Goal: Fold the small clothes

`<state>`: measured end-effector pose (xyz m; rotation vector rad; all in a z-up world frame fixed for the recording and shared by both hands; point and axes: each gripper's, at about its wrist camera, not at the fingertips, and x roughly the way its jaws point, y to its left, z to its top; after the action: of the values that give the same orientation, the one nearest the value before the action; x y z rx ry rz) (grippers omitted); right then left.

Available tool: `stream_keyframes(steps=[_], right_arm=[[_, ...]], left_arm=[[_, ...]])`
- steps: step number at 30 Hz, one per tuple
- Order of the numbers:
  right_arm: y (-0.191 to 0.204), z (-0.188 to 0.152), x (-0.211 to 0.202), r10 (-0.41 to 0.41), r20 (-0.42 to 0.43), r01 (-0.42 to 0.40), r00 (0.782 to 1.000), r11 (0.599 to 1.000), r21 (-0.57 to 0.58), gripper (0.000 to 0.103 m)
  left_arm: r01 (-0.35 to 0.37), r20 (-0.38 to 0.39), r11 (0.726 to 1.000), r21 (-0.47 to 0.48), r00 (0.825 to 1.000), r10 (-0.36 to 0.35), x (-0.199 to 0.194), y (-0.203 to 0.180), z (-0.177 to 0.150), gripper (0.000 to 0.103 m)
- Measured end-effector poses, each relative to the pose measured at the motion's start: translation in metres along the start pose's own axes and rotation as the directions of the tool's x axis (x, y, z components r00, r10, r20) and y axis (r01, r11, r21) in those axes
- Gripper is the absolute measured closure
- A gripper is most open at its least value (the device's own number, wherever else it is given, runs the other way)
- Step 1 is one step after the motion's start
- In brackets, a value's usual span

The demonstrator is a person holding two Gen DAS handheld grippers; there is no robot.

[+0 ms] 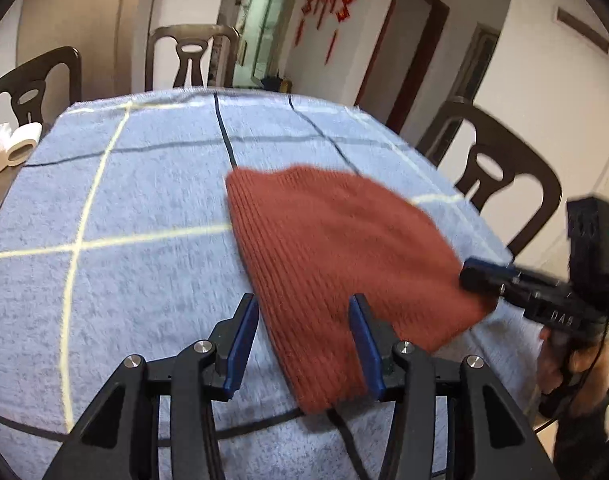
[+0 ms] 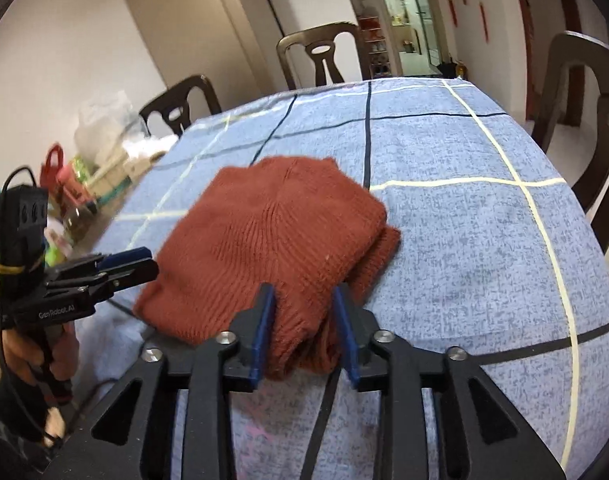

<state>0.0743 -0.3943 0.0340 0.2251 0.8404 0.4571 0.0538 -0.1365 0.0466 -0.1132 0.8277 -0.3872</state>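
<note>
A rust-red knitted garment [image 1: 336,248] lies folded on the blue checked tablecloth [image 1: 144,200]. My left gripper [image 1: 304,344] is open, its jaws wide apart around the garment's near left corner. My right gripper [image 2: 304,328] is open with blue pads on either side of a bunched near edge of the garment [image 2: 272,236]. The right gripper also shows in the left wrist view [image 1: 484,276] at the garment's right edge. The left gripper shows in the right wrist view [image 2: 124,264] at the garment's left edge.
Dark wooden chairs [image 1: 500,176] stand around the table. Paper rolls [image 1: 20,144] sit at the table's left edge. Bags and clutter [image 2: 76,184] lie to the left in the right wrist view. The tablecloth [image 2: 464,240] stretches to the right.
</note>
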Motion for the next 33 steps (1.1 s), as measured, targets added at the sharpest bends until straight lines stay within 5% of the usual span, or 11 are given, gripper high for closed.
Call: stream_keyframes(steps=[4,9,20,27,33], right_arm=[[-0.020,0.010,0.013,0.042,0.001,-0.042,0.999,0.990,0.133,0.049],[-0.042,0.013,0.035,0.062,-0.039,-0.051,0.997,0.973,0.226,0.048],[-0.039,0.014,0.039,0.142,-0.033,-0.131,0.989,0.968,0.212,0.048],[-0.040,0.016,0.044,0.137,-0.031,-0.128,0.990,0.969,0.210,0.067],[-0.036,0.015,0.045,0.130,-0.024,-0.123,0.991,0.973,0.195,0.073]], left_arm=[[0.011,0.010,0.999,-0.041,1.000,-0.011,0.010,0.010,0.015,0.052],[0.047,-0.067,0.991,-0.121,0.996,-0.055,0.044,0.022,0.012,0.052],[0.044,-0.068,0.993,-0.110,0.996,-0.051,0.053,0.012,0.000,0.044],[-0.001,-0.062,0.997,-0.081,0.998,-0.004,0.058,0.004,0.003,0.043],[-0.027,-0.056,0.998,-0.063,0.998,0.023,0.059,0.001,0.003,0.042]])
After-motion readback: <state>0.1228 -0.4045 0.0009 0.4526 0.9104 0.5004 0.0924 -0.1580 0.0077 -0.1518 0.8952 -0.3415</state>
